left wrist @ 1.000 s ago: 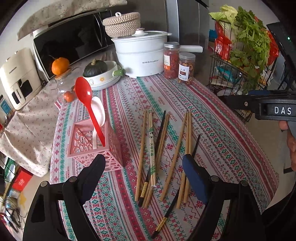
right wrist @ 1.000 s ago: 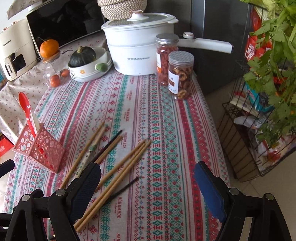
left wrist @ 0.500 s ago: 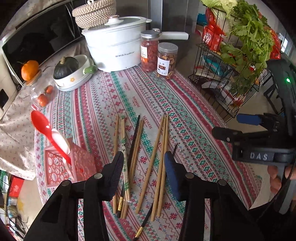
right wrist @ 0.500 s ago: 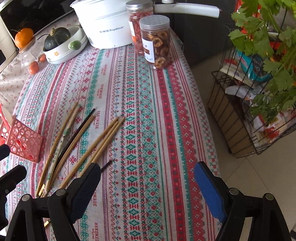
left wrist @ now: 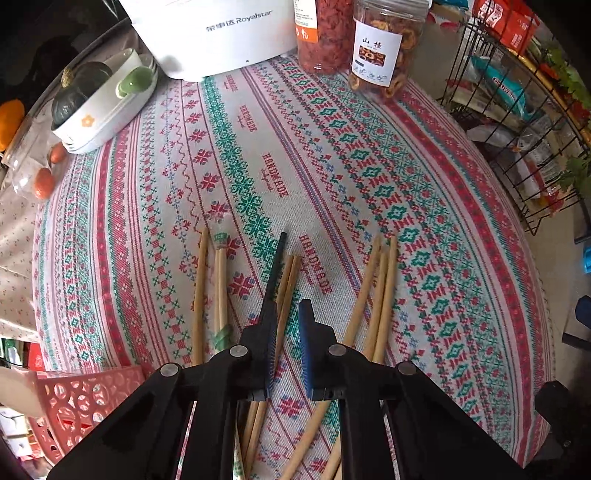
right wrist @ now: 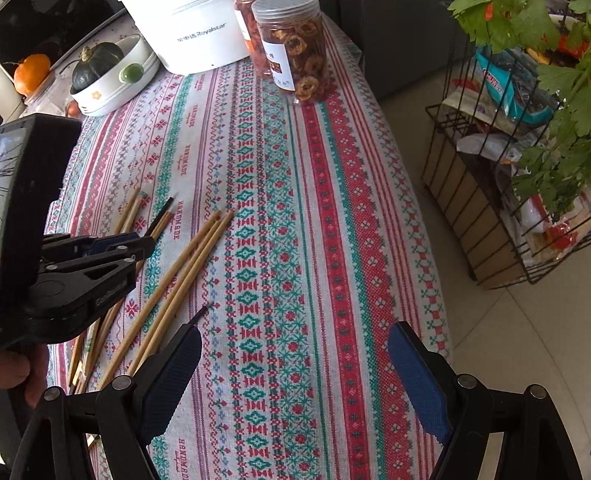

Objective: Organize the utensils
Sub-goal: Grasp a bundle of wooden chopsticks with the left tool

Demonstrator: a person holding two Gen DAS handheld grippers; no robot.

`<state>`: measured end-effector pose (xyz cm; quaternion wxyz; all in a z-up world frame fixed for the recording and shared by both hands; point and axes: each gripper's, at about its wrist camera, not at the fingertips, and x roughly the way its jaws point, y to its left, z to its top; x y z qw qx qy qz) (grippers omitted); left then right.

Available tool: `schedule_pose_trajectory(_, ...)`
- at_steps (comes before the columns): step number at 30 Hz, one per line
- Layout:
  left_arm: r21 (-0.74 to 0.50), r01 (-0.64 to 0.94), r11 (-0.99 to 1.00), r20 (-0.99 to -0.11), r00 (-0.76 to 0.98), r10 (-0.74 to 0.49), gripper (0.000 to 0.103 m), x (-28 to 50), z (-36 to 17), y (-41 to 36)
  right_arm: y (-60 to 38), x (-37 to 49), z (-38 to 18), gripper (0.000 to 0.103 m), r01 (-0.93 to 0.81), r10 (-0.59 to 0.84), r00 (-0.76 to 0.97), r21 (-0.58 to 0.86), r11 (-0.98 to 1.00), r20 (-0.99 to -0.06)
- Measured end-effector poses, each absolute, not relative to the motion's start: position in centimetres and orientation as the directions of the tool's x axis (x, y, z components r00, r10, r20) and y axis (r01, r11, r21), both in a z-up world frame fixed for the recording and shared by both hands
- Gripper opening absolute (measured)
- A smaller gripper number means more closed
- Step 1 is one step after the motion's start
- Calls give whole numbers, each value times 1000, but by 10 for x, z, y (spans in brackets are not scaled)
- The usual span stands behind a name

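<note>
My left gripper [left wrist: 287, 345] jaws closing over bamboo chopstick pair [left wrist: 284, 295], apparently between pads; contact unclear. Chopsticks light, stiff, slick, roll easily: pinch mid-shaft. Right gripper [right wrist: 295, 373] released, empty; three-chopstick group [right wrist: 177, 284] just beyond its left pad.

It was a home kitchen: beyond the jaws stood a white cooker [left wrist: 207, 33], jars of dried food [left wrist: 380, 48], and a wire rack [right wrist: 491, 206] with groceries.
</note>
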<state>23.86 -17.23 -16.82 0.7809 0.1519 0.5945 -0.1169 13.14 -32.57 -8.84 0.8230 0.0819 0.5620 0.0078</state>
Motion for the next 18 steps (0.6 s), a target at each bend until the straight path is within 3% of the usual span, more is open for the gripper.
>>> schedule_pose_trajectory(18, 96, 417, 904, -965, 262, -18, 10, 251, -178, -177, -330, 145, -105, 86, 90, 106, 327, 142, 986, -939)
